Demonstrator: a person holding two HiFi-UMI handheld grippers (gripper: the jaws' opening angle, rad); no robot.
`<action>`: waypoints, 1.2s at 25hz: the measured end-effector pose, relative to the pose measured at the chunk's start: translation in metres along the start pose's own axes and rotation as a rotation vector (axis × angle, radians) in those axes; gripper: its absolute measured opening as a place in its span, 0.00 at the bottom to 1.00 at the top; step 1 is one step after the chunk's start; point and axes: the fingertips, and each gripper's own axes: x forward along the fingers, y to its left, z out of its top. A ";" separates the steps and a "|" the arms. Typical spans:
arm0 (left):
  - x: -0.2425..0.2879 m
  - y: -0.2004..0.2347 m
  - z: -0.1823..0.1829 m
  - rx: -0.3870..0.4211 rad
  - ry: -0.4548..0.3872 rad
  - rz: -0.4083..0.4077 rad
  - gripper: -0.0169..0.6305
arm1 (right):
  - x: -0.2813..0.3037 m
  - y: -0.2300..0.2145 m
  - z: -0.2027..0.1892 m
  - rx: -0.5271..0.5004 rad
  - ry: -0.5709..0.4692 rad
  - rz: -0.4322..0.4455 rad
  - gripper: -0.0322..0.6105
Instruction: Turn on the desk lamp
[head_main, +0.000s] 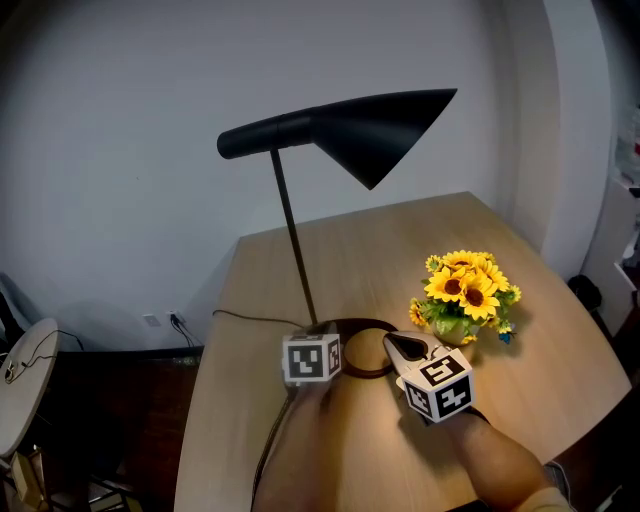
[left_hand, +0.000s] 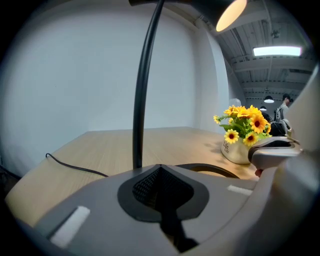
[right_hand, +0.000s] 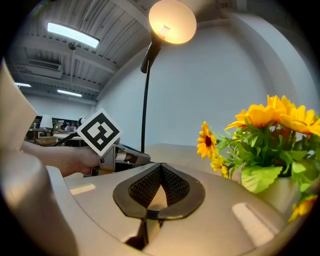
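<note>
I judge the desk lamp (right_hand: 172, 20) already lit, bulb glowing, its base (head_main: 360, 322) at 12 o'clock from my left gripper (left_hand: 160, 169) and right gripper (right_hand: 161, 167), both closed on nothing, so next I'd back off toward 6 o'clock, clear of the sunflowers (head_main: 465, 290) at 3 o'clock.

L gripper (left_hand: 159, 167) & R gripper (right_hand: 161, 166) side by side, jaws seemingly closed, empty.

Black desk lamp (head_main: 372, 130), potted sunflowers (head_main: 466, 290), wooden table (head_main: 400, 240)
</note>
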 end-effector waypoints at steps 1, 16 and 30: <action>-0.002 0.000 0.003 -0.006 -0.021 -0.004 0.02 | 0.000 0.000 0.000 -0.001 -0.001 0.000 0.05; -0.035 -0.013 0.021 -0.014 -0.252 0.022 0.02 | 0.002 0.000 -0.003 0.044 -0.009 0.011 0.05; -0.103 -0.080 -0.012 0.004 -0.259 -0.062 0.02 | -0.011 -0.010 -0.006 0.075 -0.019 -0.029 0.05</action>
